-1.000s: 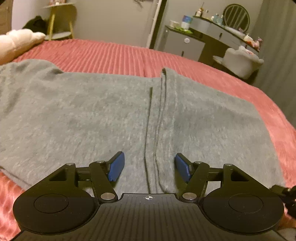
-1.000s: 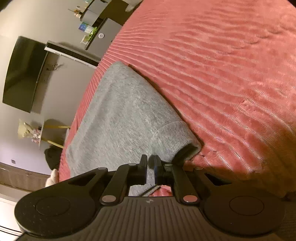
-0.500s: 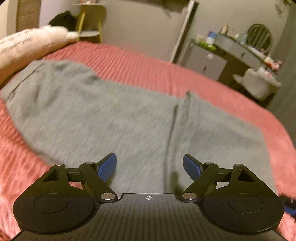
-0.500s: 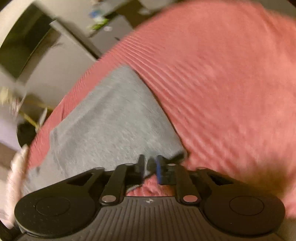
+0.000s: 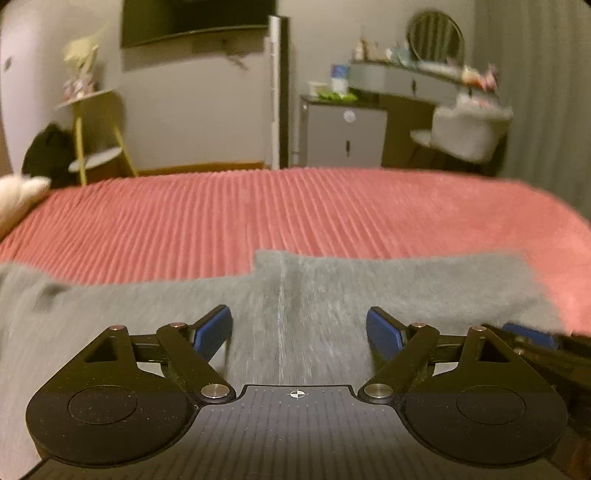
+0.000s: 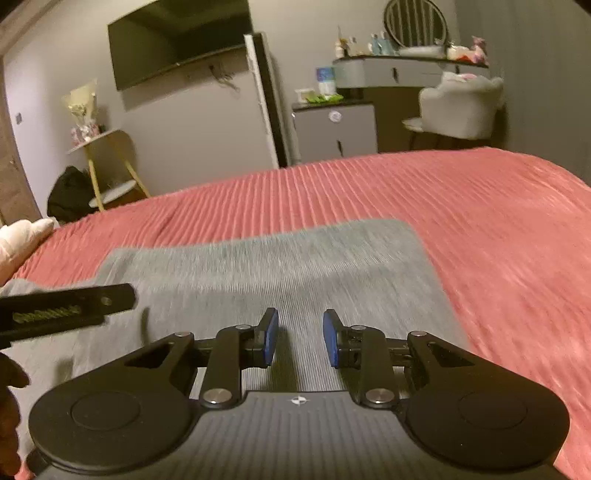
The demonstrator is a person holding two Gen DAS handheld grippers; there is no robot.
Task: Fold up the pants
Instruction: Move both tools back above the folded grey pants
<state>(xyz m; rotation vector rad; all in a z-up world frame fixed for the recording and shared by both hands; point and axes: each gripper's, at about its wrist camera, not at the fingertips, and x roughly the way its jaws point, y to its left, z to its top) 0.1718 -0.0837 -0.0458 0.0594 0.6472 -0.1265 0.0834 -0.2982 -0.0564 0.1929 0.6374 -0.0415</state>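
Grey pants lie flat on the red bedspread, folded lengthwise, with a seam running down the middle. My left gripper is open wide and empty, just above the pants near the seam. My right gripper is open with a narrower gap and empty, above the right part of the pants. The left gripper's arm shows at the left of the right wrist view. A blue fingertip of the right gripper shows at the right edge of the left wrist view.
A white pillow lies at the bed's left. Beyond the bed stand a yellow side table, a grey cabinet, a white chair and a vanity with a round mirror. A TV hangs on the wall.
My right gripper has let go of the pant cuff, opened and swung level. My left gripper has pulled back and opened wider. Both views now face the far wall.
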